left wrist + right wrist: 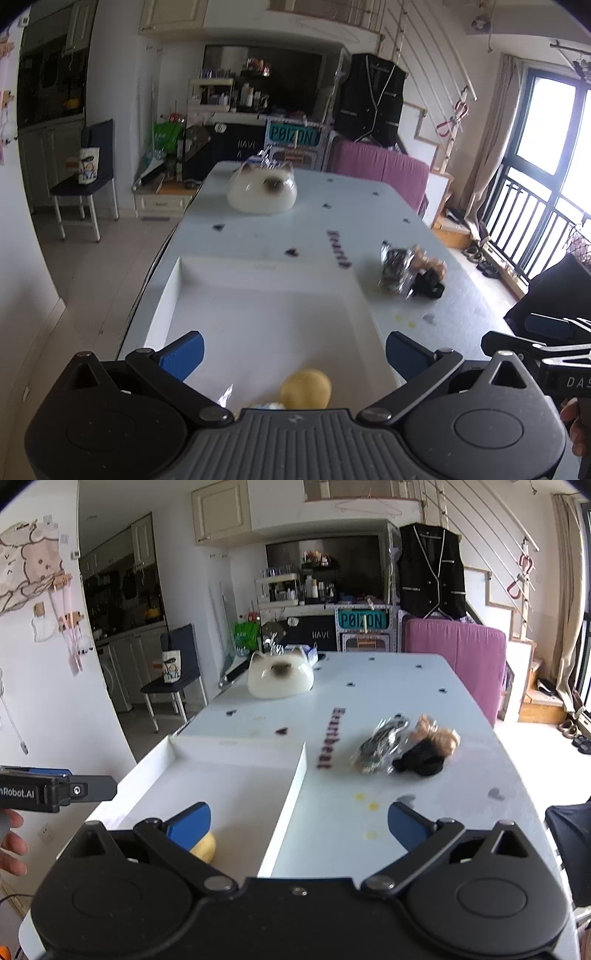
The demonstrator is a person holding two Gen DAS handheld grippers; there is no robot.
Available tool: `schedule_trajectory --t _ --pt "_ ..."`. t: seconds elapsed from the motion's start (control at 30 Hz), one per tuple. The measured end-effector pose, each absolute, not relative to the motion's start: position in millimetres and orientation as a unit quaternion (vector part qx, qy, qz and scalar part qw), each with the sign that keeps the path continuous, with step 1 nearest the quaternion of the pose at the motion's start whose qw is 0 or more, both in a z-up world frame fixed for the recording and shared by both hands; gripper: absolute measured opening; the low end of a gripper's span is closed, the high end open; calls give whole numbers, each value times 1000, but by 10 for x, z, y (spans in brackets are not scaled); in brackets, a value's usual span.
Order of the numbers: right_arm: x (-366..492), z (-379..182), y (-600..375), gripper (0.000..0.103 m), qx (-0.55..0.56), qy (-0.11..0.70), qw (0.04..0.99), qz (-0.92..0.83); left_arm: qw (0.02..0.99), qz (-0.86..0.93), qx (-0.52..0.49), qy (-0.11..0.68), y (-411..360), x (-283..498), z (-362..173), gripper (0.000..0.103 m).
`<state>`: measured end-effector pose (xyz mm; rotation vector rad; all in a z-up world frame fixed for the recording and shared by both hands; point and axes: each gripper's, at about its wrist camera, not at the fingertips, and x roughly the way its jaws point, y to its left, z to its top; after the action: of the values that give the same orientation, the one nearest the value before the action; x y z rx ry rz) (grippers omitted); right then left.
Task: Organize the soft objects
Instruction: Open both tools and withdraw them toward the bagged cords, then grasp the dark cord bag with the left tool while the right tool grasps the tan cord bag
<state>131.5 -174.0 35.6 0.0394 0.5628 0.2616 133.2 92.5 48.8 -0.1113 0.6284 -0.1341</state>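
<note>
The left gripper (295, 352) and right gripper (299, 823) both gape wide, holding nothing; a yellow soft toy (306, 388) lies in the white tray (173, 295) between the left fingers (near their base), plush toys (406, 747) ahead of the right fingers, cat cushion (279, 677) farthest

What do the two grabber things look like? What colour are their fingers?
Both look alike. The left gripper and the right gripper each have black bodies with round caps, black linkage arms with silver pins, and two blue fingers. The left one's middle is grey and ribbed. White lettering marks their sides. A bare hand shows, no sleeve visible.
</note>
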Motion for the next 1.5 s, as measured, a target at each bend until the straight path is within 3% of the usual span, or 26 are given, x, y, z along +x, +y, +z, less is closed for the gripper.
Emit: schedule_trajectory --t 0.53,0.8,1.03,1.5 --pt "1825 1031 -2427 103 -8 209 974 90 963 -112 -43 240 282 1883 1088 103" --pt "2277 1175 -2788 103 1 200 978 61 960 -149 -51 230 -47 2356 1087 103" --pt "2644 860 -3001 103 8 208 977 42 945 -184 -78 261 -317 2934 791 102" --pt "3102 -113 -2994 100 39 256 965 49 899 -227 -25 374 -922 4048 -77 82"
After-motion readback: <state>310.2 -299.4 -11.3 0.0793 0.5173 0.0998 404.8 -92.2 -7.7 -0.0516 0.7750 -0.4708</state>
